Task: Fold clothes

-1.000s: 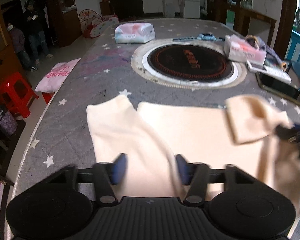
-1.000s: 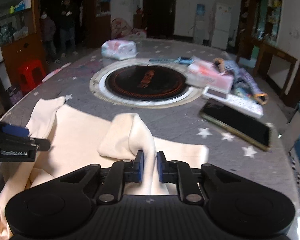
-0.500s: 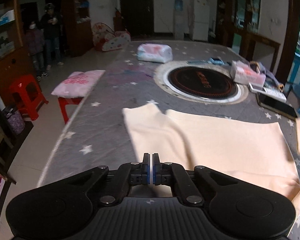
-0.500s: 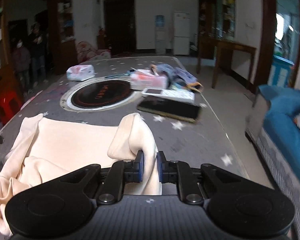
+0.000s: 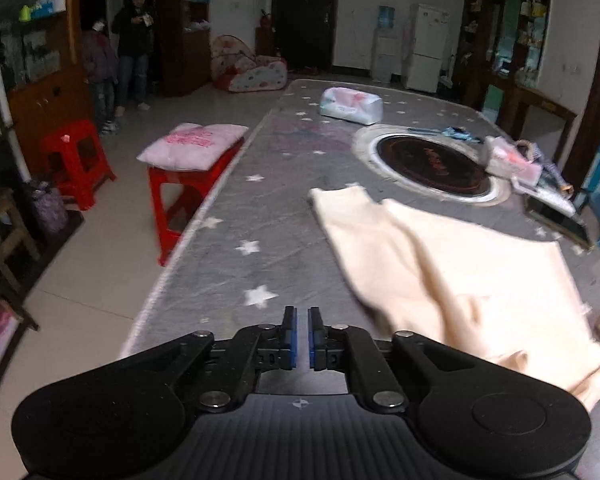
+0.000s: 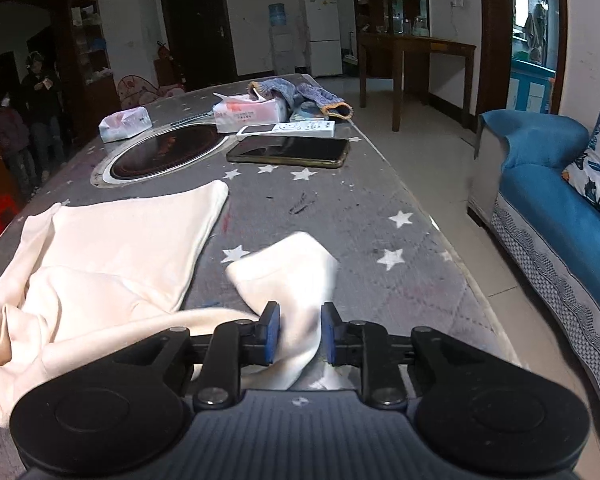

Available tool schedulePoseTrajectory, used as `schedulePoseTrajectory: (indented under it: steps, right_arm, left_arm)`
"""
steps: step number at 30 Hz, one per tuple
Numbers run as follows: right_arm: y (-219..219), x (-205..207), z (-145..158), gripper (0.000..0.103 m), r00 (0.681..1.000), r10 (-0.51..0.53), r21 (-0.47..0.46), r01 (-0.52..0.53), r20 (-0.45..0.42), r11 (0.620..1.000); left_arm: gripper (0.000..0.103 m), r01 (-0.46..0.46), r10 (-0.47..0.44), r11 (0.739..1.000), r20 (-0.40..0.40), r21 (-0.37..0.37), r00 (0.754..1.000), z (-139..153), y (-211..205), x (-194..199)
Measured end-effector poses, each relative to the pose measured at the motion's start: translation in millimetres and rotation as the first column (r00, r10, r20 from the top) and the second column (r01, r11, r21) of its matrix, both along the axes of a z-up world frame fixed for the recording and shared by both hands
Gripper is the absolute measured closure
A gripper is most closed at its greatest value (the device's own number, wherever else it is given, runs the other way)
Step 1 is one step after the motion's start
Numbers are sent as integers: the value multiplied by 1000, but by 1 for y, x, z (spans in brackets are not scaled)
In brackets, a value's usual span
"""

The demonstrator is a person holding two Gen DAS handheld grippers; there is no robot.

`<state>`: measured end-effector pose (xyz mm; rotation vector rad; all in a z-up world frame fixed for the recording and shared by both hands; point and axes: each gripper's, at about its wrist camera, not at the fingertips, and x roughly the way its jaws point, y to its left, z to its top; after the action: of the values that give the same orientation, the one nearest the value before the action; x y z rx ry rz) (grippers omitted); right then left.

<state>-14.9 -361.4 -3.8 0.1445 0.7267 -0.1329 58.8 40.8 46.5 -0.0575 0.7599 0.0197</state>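
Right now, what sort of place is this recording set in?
Probably a home living and dining room: a blue sofa, a white fridge beside a water dispenser, and a table with a built-in hotpot burner.

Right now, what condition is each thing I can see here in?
Cream garment: spread on the table, bunched at the near edge, one sleeve pulled out sideways.
Left gripper: jaws nearly shut, holding nothing.
Right gripper: jaws open around the sleeve.
Phone: screen dark.
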Motion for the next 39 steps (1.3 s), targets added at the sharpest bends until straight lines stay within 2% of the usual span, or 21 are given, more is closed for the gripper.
schedulePoseTrajectory:
  steps: [1,3,4,7,10,13,15,17,19,20,21,24,26,31,37,39]
  right_arm:
    - [0,-1,1,80,1000,-3,-1,3,5,1000]
    - [-2,0,5,79,1000,-6,-1,6,15,1000]
    - [-3,1,6,77,1000,-5,-1,5,19,1000]
    - [-4,4,8,67,1000,-3,-6,3,27,1000]
    - [-5,9,6,66,1000,-6,-12,6,24,1000]
    - [-10,13,3,65,999,-26,-12,26,19,1000]
    - [-12,15,4,64,999,-29,-14,29,20,999]
    - [-12,20,4,57,1000,-17,-23,17,16,1000]
    - [-11,29,3,54,1000,-3,-33,3,10,999]
    - [-11,35,1,54,1000,1,-36,-1,2,999]
    - [-12,41,-2,54,1000,2,-28,-2,-7,1000]
    - [-15,57,-9,55,999,12,-1,-12,-40,1000]
    - [-15,66,-14,61,998,24,0,-24,-64,1000]
    - [-10,73,-17,94,996,46,-49,-50,-76,998]
    - [-14,59,-4,98,1000,1,-64,-2,-22,998]
    - [-14,54,-2,98,1000,-23,-98,21,-20,995]
  left_arm:
    - [70,9,-9,1000,3,4,1000,1,-6,3]
    - [54,25,-25,1000,10,14,1000,3,-18,10]
    - [50,34,-34,999,13,20,999,3,-24,13]
    - [46,57,-57,998,7,4,998,2,-41,31]
    - [45,82,-81,997,-8,5,997,-4,-59,50]
    - [45,87,-84,995,-44,49,995,-16,-73,67]
    - [47,98,-93,993,-70,68,993,-26,-80,78]
    - [54,103,-95,991,-98,85,991,-37,-84,87]
    - [77,109,-97,990,-122,88,988,-44,-85,91]
    - [81,113,-102,990,-127,86,987,-47,-85,91]
    - [91,118,-107,989,-130,84,986,-49,-84,91]
    - [101,123,-112,988,-122,90,986,-48,-80,86]
    - [102,109,-99,990,-109,87,989,-44,-74,80]
    - [103,57,-52,996,-67,69,996,-30,-49,59]
    - [103,35,-33,999,-47,33,998,-16,-26,42]
    - [100,42,-41,999,-42,19,998,-12,-27,42]
